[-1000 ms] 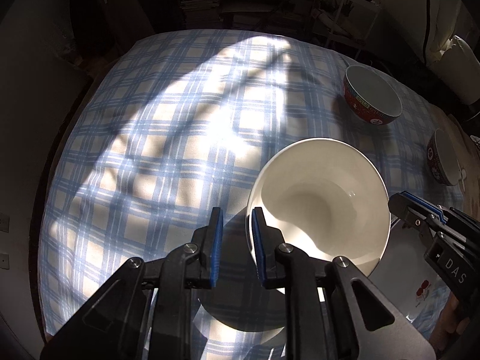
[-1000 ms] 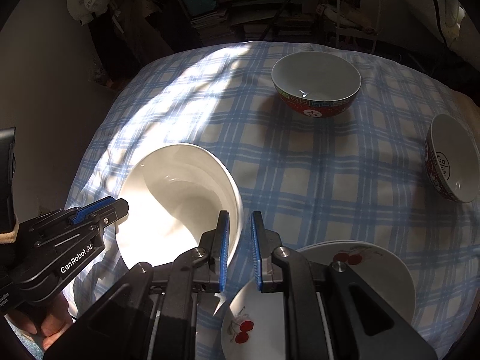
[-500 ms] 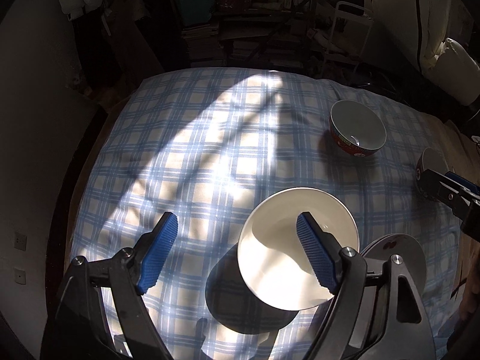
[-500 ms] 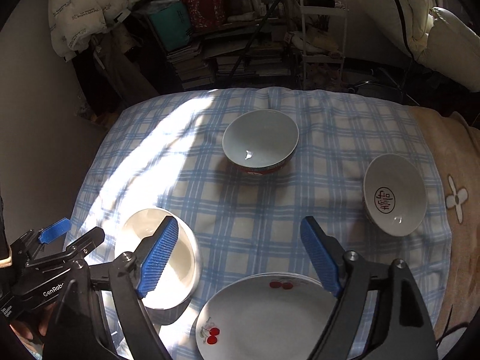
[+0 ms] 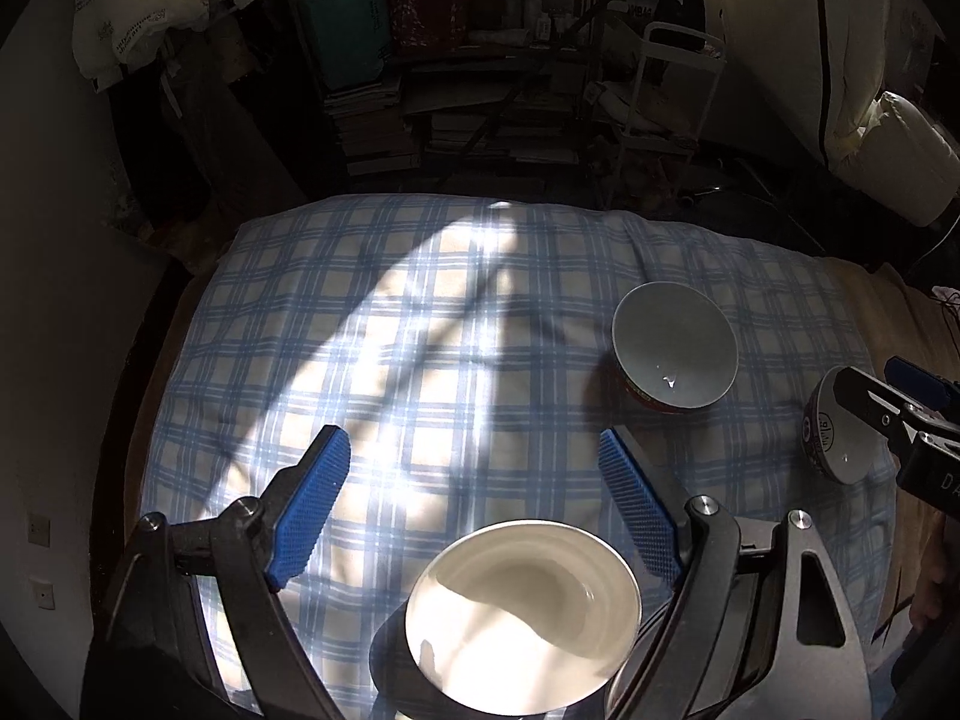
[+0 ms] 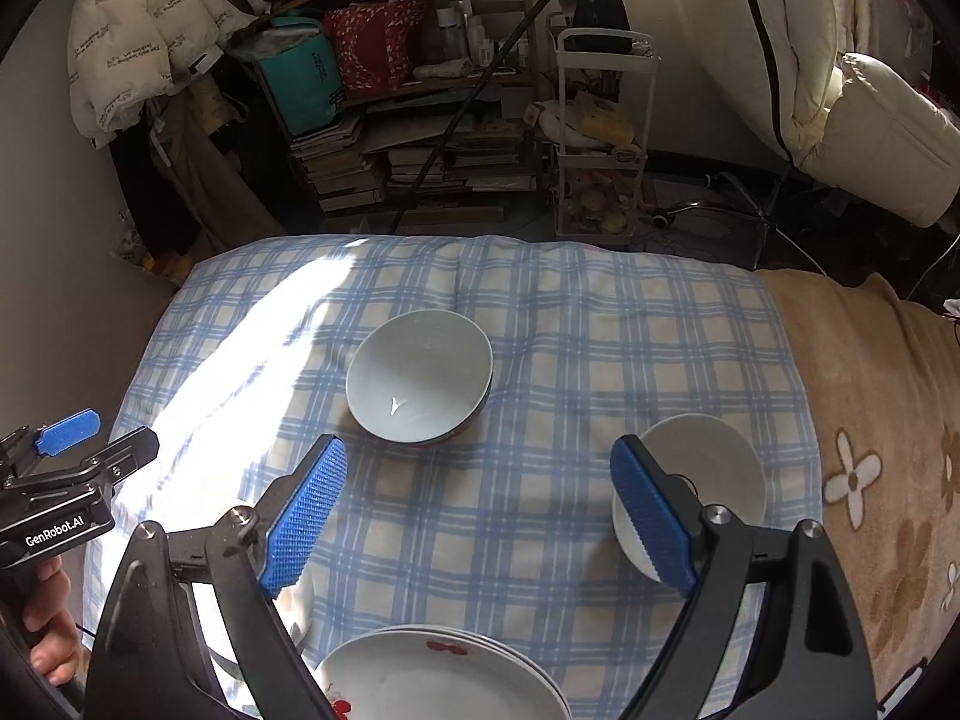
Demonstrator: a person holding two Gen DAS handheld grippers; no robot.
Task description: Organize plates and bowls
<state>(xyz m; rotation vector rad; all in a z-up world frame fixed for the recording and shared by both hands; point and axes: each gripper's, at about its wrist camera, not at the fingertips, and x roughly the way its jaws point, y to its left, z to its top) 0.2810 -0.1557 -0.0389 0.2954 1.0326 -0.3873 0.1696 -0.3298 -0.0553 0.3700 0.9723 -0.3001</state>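
A plain white bowl [image 5: 522, 612] rests on the checked cloth, low in the left wrist view. My left gripper [image 5: 471, 438] hangs above it, jaws opening, pads touching nothing. Farther off stand a red-sided bowl [image 5: 675, 348] and a small dark-sided bowl [image 5: 840, 450], which the right gripper [image 5: 876, 375] partly hides. In the right wrist view my right gripper [image 6: 478, 450] is open and empty above the cloth. The red-sided bowl [image 6: 420, 384] lies ahead of it, the small bowl [image 6: 702, 468] behind its right finger. A stack of cherry-patterned plates [image 6: 438, 672] sits below. The left gripper [image 6: 108, 435] shows at far left.
The blue checked cloth [image 6: 570, 312] covers the table; a beige flowered blanket [image 6: 870, 450] lies to its right. Behind the far edge stand cluttered shelves with books [image 6: 420, 162], a white cart [image 6: 600, 138] and a pale armchair [image 6: 888, 138]. A hand [image 6: 48, 618] holds the left gripper.
Both grippers were shut on the white bowl's rim, then opened wide and let go. Both have pulled back and up, so the bowls look smaller and more of the room shows.
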